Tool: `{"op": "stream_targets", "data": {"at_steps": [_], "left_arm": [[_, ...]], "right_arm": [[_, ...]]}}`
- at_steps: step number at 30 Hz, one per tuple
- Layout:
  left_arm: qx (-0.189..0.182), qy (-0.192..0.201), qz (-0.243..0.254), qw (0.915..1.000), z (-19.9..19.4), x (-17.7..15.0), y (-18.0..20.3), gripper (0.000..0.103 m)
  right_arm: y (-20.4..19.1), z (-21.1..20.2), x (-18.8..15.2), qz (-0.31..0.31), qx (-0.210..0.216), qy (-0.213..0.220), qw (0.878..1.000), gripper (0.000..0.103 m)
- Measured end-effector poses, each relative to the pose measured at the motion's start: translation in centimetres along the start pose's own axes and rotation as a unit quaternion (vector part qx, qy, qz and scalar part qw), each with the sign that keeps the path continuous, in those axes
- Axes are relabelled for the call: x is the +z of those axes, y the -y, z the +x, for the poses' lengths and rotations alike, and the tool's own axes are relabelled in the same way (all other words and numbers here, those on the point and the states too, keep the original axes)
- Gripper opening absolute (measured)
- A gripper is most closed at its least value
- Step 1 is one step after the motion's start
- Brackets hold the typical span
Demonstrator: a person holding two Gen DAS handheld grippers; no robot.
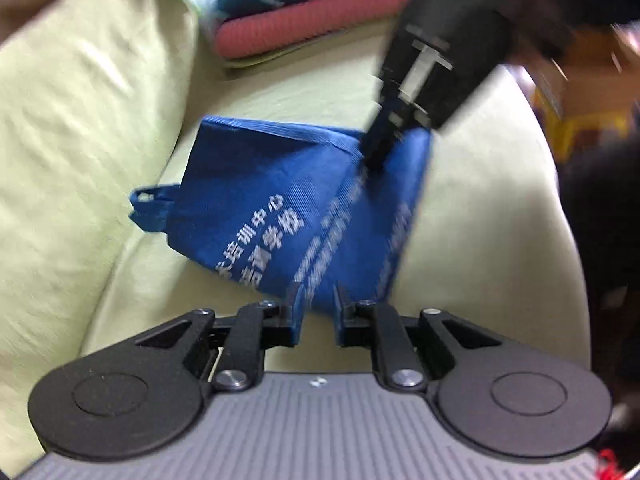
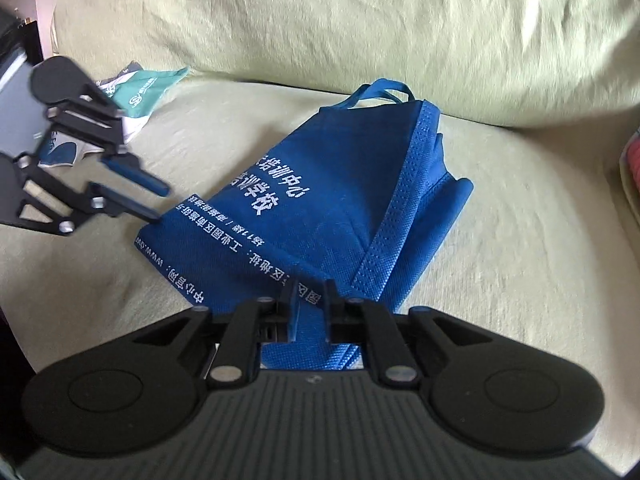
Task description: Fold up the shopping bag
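The shopping bag (image 2: 320,208) is what we see first: blue non-woven cloth with a pebbled weave, white printed lettering, a stitched strap band and a loop handle (image 2: 382,90), lying partly folded and flattened on the seat of a pale green sofa (image 2: 520,260). The sofa's cover is soft, slightly wrinkled fabric; its back cushion rises just behind the bag. We see the right hand-held gripper (image 2: 313,292) with its fingers drawn close together, clamped on a corner of the bag. The left hand-held gripper (image 2: 154,202) stands with its fingers slightly apart at the bag's opposite edge, nothing pinched between them. Beyond the bag on the seat, we see a teal and white bag (image 2: 140,96); on the other side of the blue bag lie folded cloths in pink and teal (image 1: 304,20).
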State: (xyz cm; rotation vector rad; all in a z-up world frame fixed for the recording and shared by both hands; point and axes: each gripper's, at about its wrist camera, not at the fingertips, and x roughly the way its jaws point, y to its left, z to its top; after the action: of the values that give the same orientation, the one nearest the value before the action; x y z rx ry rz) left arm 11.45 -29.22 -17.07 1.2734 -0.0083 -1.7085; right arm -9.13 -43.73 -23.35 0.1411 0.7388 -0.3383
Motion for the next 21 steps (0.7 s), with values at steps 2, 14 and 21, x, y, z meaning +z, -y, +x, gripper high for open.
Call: {"op": "stream_targets", "data": {"at_steps": [2,14,21], "left_arm": [[-0.002,0.0,0.035,0.9994,-0.4,-0.2,1.1,0.029],[0.044,0.002,0.113,0.9927,2.1,-0.9,3.1,0.04],[0.067,0.015,0.164,0.9841,2.8,-1.1,3.8,0.044]], "right_arm": [[0.0,0.0,-0.2,0.002,0.001,0.001,1.0,0.008],[0.6,0.0,-0.4,0.012,0.02,0.007,1.0,0.008],[0.9,0.1,-0.2,0.016,0.023,0.009,1.0,0.008]]}}
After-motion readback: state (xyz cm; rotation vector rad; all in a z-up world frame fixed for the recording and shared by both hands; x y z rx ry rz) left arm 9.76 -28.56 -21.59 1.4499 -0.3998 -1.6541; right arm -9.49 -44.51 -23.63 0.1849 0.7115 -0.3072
